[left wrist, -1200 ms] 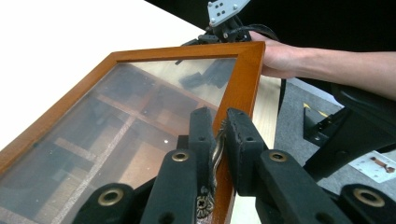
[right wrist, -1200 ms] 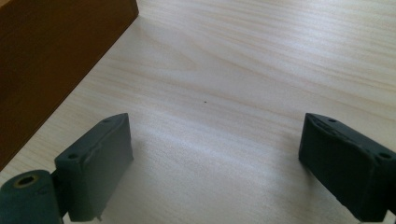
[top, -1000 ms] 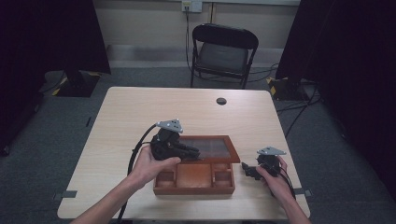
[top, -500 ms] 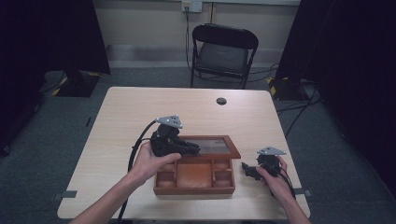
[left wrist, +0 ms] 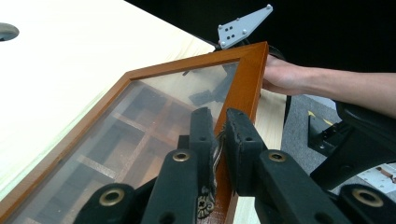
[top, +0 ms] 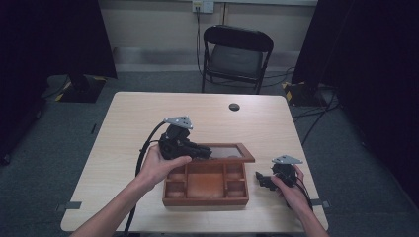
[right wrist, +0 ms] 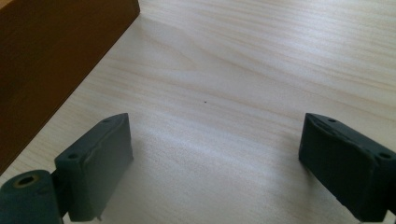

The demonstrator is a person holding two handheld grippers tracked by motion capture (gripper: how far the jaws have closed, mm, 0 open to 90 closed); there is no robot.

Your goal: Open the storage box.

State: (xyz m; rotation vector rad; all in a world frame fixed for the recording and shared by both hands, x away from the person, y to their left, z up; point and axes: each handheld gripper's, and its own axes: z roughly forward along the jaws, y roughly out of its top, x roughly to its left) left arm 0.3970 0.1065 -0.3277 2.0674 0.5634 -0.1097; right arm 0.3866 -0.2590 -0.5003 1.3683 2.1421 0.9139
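A brown wooden box [top: 205,200] with several compartments sits near the table's front edge. Its glass lid [top: 232,152] is hinged at the back and held partly raised. My left gripper [top: 205,152] is shut on the lid's front rail. In the left gripper view the black jaws [left wrist: 219,123] pinch the lid's frame [left wrist: 187,65] at a brass latch [left wrist: 215,156]. My right gripper [top: 259,178] rests on the table just right of the box. Its jaws [right wrist: 215,154] stand open over bare wood beside the box wall [right wrist: 51,56].
A small black round disc [top: 234,106] lies on the light wooden table [top: 148,113] toward its far edge. A black folding chair [top: 237,54] stands behind the table. Cables trail from both grippers toward the front edge.
The left gripper has risen slightly with the lid, which has swung up a little and uncovered more of the compartments. The right gripper has stayed put.
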